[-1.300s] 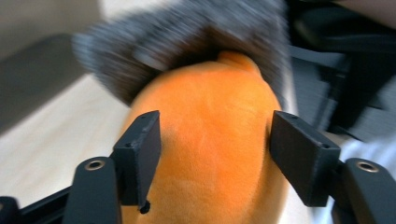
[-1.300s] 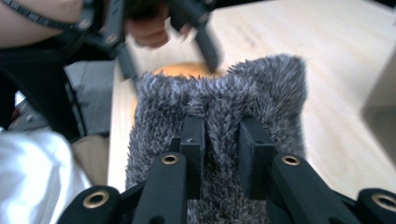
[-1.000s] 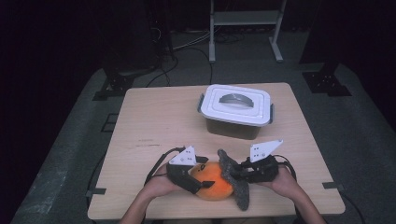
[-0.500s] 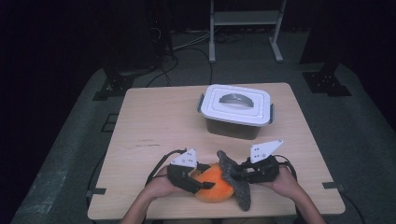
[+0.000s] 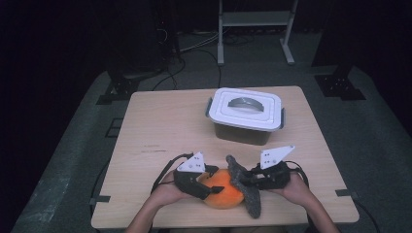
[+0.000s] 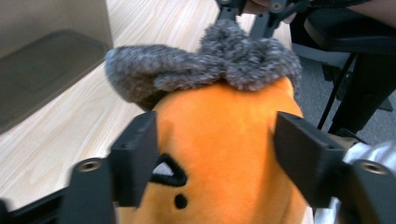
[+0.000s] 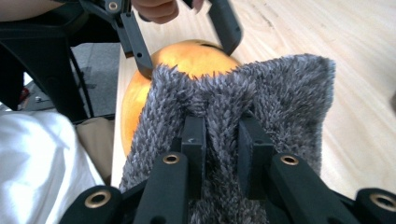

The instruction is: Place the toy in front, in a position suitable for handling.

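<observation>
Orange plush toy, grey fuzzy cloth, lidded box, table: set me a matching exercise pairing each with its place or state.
Things:
1. orange plush toy
2. grey fuzzy cloth
3. lidded box
4. table

States:
A. pinched by the right hand-held gripper
B. closed, at the far side
C. between the jaws of the left hand-held gripper
D. light wood, bearing everything

Pairs: 1-C, 2-A, 3-B, 4-D

I'm working in a dark recording lab, black curtained walls, lone wooden counter [image 5: 165, 131] on grey floor matting [image 5: 63, 170], cables [image 5: 194, 46] trailing across it, metal stand legs [image 5: 221, 34] behind, black equipment feet [image 5: 114, 90] around.
</observation>
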The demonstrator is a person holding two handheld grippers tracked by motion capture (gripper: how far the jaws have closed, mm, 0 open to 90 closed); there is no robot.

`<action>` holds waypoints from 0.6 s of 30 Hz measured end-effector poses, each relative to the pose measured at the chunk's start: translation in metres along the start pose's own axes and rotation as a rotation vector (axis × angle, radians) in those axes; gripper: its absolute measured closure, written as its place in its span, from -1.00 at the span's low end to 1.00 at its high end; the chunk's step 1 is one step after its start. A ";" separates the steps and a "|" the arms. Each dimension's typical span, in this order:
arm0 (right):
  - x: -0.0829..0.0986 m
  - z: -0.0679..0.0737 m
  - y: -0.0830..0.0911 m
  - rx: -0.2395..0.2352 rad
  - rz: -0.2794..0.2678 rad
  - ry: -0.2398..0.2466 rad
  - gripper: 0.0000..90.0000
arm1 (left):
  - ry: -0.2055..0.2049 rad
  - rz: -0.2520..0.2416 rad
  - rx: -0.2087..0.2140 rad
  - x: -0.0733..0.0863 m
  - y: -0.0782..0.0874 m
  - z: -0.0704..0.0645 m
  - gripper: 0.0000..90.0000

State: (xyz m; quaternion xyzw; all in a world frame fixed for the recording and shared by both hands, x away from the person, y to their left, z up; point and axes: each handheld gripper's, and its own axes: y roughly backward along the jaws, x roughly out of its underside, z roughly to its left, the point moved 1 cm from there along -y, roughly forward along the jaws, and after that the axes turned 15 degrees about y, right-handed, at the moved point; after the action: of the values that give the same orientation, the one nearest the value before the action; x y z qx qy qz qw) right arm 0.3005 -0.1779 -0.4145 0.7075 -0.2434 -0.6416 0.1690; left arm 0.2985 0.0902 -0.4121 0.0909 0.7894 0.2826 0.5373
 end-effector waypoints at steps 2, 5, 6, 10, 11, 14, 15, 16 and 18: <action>0.003 0.000 0.000 -0.024 0.000 -0.009 0.65 | 0.014 -0.004 0.012 0.001 0.000 0.002 -0.45; 0.006 0.001 0.000 -0.045 0.002 -0.017 0.65 | 0.035 -0.009 0.020 0.001 -0.003 0.004 -0.54; 0.006 0.001 0.000 -0.052 0.004 -0.016 0.65 | 0.038 -0.009 0.019 0.001 -0.003 0.005 -0.56; 0.006 0.001 -0.001 -0.062 0.005 -0.012 0.65 | 0.067 -0.054 0.018 -0.001 0.000 0.008 -0.56; 0.006 0.002 -0.001 -0.063 0.005 -0.011 0.65 | 0.068 -0.058 0.017 -0.001 0.001 0.009 -0.55; 0.005 0.002 -0.001 -0.063 0.005 -0.011 0.65 | 0.062 -0.040 0.009 0.001 -0.002 0.009 -0.52; 0.005 0.002 -0.001 -0.063 0.005 -0.008 0.65 | 0.065 -0.029 0.013 0.002 -0.004 0.010 -0.52; 0.005 0.002 -0.002 -0.064 0.004 -0.006 0.65 | 0.070 -0.019 0.020 0.004 -0.006 0.010 -0.52; 0.005 0.002 -0.002 -0.069 0.006 -0.004 0.65 | 0.087 0.005 0.061 0.008 -0.013 0.011 -0.53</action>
State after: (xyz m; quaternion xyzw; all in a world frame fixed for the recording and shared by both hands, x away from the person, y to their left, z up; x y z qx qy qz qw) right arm 0.2988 -0.1784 -0.4198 0.6992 -0.2235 -0.6506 0.1946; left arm 0.3074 0.0869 -0.4281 0.0969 0.8200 0.2636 0.4987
